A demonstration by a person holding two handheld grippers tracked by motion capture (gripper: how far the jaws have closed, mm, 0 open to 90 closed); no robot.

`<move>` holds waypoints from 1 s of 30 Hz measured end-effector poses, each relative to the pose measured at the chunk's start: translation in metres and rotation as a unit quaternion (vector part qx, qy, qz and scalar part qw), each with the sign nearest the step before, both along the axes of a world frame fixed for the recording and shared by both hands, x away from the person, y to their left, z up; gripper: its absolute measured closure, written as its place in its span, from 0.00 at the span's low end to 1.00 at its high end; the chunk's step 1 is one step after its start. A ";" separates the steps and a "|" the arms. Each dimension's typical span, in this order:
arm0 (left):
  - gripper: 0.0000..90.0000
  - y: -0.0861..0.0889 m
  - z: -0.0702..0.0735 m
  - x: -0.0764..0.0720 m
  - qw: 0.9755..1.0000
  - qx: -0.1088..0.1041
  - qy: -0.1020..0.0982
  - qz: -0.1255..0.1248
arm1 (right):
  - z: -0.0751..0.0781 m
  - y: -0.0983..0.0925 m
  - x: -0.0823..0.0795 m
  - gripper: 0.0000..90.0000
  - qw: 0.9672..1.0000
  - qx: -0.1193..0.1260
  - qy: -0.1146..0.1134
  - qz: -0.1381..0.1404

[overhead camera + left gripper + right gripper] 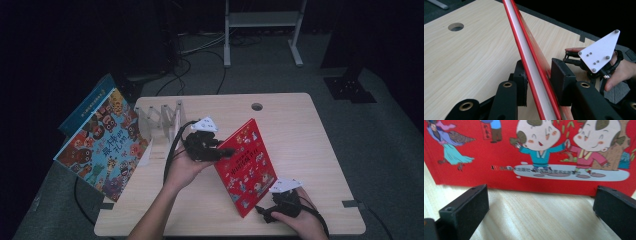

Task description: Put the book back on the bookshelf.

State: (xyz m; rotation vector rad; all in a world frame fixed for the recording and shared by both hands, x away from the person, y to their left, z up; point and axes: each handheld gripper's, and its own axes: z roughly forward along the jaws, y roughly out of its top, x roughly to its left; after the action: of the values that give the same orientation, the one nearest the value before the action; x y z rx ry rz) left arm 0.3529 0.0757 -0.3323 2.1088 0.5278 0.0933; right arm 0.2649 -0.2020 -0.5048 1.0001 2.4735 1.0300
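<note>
A red picture book (245, 165) stands tilted on its lower edge in the middle of the wooden table (305, 135). My left gripper (226, 151) comes at the book's upper left edge with one jaw on each side. In the left gripper view the book (529, 50) runs between the two pads, which lie against its covers, so the left gripper (539, 75) is shut on it. My right gripper (265, 212) rests on the table at the book's lower right corner. It (541, 205) stands open, with bare wood between its jaws and the cartoon cover (524, 157) just beyond them.
A large colourful book (102, 145) leans at the table's left edge beside a folding wooden rack (160, 120). A round cable hole (257, 106) sits near the far edge. A metal stand (262, 20) and cables lie on the floor behind.
</note>
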 end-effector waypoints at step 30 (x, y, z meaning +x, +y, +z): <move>0.87 0.007 0.041 0.010 0.997 0.056 -0.006 -0.059 | 0.006 -0.026 0.028 0.16 0.999 0.002 0.000 -0.033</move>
State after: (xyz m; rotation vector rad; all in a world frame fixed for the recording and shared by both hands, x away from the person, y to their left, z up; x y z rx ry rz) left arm 0.3625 0.0827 -0.2911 2.2427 0.3984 0.0698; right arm 0.2926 -0.2278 -0.4987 1.0751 2.4232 1.0151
